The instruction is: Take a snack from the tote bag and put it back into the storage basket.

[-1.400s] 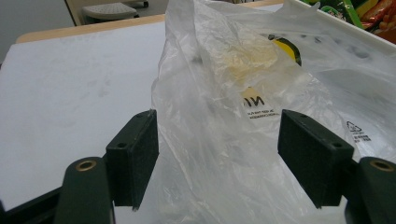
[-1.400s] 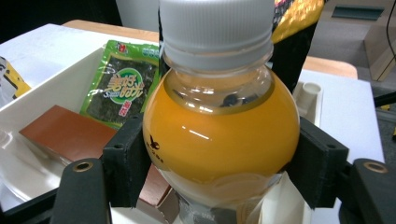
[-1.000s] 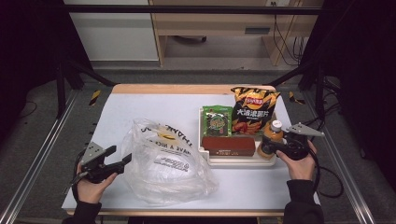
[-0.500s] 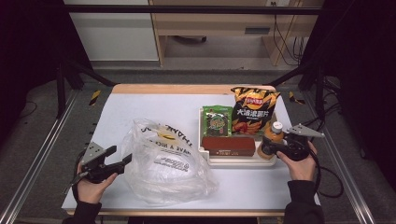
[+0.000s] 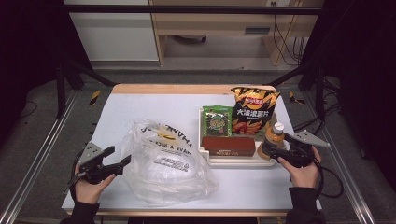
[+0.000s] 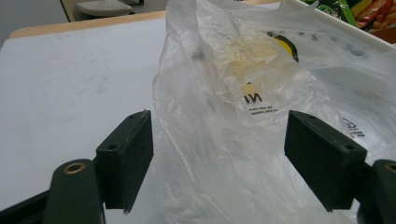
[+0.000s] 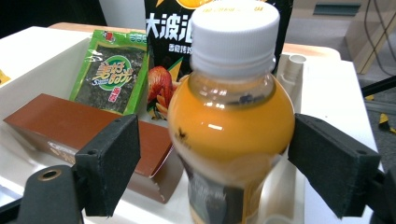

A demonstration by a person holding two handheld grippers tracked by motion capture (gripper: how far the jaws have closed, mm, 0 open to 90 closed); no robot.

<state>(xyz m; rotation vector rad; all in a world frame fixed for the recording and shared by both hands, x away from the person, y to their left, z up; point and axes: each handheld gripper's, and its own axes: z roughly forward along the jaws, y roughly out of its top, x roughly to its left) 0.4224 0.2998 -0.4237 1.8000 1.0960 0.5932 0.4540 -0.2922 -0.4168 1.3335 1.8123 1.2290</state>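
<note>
The right gripper (image 5: pixel 270 150) is held at the right end of the white tray (image 5: pixel 233 161), and its jaws have just been opening; they are now spread wide, with the orange drink bottle (image 7: pixel 231 140) standing upright between them. In the right gripper view a gap is seen between the left pad and the bottle, while the right pad is close to the bottle's side, and whether it touches cannot be told. The bottle is filled with orange drink and is closed with a white cap (image 7: pixel 235 32). The bottle is stood in the tray, at its right end. Just beside it in the tray a long brown box (image 5: pixel 228 145) is laid flat along the front. Behind the box a green seaweed packet (image 5: pixel 217 121) is kept, and next to that a black and orange chip bag (image 5: pixel 253 110) is leaned up at the back. The left gripper (image 5: pixel 116 162) is held at the left side of the clear plastic bag (image 5: pixel 168 163), which is slumped on the white counter (image 5: pixel 140 105). Its jaws have just been opening too and are spread wide, with crumpled plastic of the bag seen between them in the left gripper view, not pinched. Black letters are printed on the bag, and what is inside it cannot be told.
</note>
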